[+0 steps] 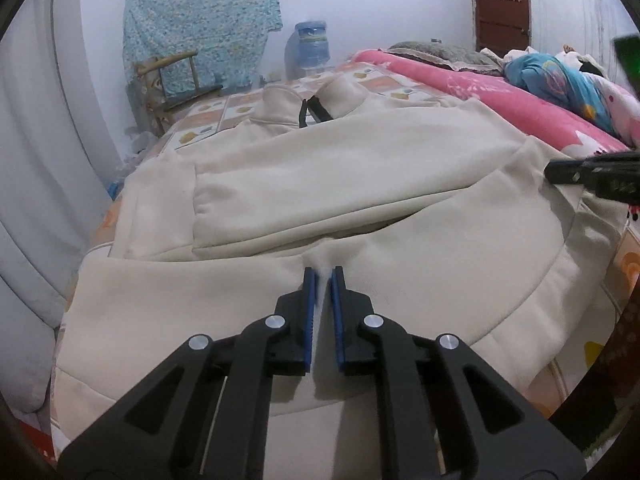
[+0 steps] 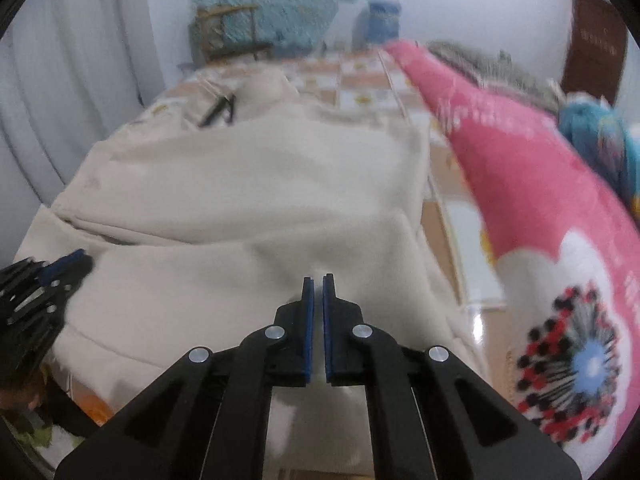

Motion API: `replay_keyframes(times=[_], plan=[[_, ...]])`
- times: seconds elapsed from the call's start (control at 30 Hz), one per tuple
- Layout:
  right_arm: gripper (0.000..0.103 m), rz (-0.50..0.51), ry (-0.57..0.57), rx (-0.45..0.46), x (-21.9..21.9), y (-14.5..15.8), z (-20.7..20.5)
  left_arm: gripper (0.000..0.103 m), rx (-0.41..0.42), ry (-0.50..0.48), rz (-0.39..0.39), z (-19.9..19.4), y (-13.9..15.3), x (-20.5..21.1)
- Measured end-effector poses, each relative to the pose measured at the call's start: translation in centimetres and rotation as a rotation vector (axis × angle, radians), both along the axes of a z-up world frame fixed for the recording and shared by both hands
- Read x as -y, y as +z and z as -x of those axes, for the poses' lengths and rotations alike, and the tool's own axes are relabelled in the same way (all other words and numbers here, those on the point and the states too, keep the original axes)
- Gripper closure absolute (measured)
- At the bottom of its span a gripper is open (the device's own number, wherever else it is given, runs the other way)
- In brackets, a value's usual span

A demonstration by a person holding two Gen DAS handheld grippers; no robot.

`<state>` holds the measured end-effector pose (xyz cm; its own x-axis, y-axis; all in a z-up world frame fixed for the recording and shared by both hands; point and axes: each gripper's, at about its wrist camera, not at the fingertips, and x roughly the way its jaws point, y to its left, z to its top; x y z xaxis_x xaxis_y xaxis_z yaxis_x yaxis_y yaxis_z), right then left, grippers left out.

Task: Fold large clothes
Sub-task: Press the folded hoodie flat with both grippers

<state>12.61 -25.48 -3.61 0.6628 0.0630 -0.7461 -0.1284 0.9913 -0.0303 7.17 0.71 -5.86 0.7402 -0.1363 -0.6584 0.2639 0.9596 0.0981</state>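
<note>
A large cream hoodie [image 1: 360, 184] lies spread on the bed, hood at the far end with a black cord [image 1: 310, 110] on it. My left gripper [image 1: 323, 272] is shut on the hoodie's near edge, and the cloth puckers between its blue pads. My right gripper [image 2: 317, 279] is likewise shut on a pinch of the hoodie [image 2: 260, 184] near its right side. Each gripper shows in the other's view: the right gripper [image 1: 560, 172] at the hoodie's right edge, the left gripper [image 2: 60, 268] at its left. A sleeve is folded across the body.
A tile-patterned sheet [image 1: 224, 112] covers the bed. A pink blanket [image 2: 520, 184] and bundled blue clothes [image 1: 560, 76] lie along the right. A curtain [image 1: 40, 160] hangs at the left. Beyond the bed stand a wooden chair [image 1: 176, 80] and a water bottle [image 1: 310, 46].
</note>
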Motion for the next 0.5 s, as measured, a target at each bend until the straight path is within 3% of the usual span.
replay_keyframes(times=[0.1,0.17,0.27,0.4,0.5], plan=[[0.100,0.028,0.017,0.008,-0.6,0.0,0.1,0.093,-0.003,0.008,0.030,-0.3,-0.1,-0.3],[0.100,0.037,-0.015,-0.049,-0.2,-1.6,-1.0,0.092,-0.010,0.008,0.056,-0.3,0.0,-0.6],[0.100,-0.056,-0.034,-0.062,1.1,-2.2,-1.7,0.090,-0.035,0.020,0.117,-0.5,0.6,-1.9],[0.100,-0.068,-0.035,-0.069,1.2,-2.3,-1.7,0.090,0.017,0.131,0.137,0.3,2.1,-5.9],[0.100,-0.063,-0.037,-0.065,1.1,-2.0,-1.5,0.090,-0.003,0.251,0.110,0.0,1.8,-9.6]])
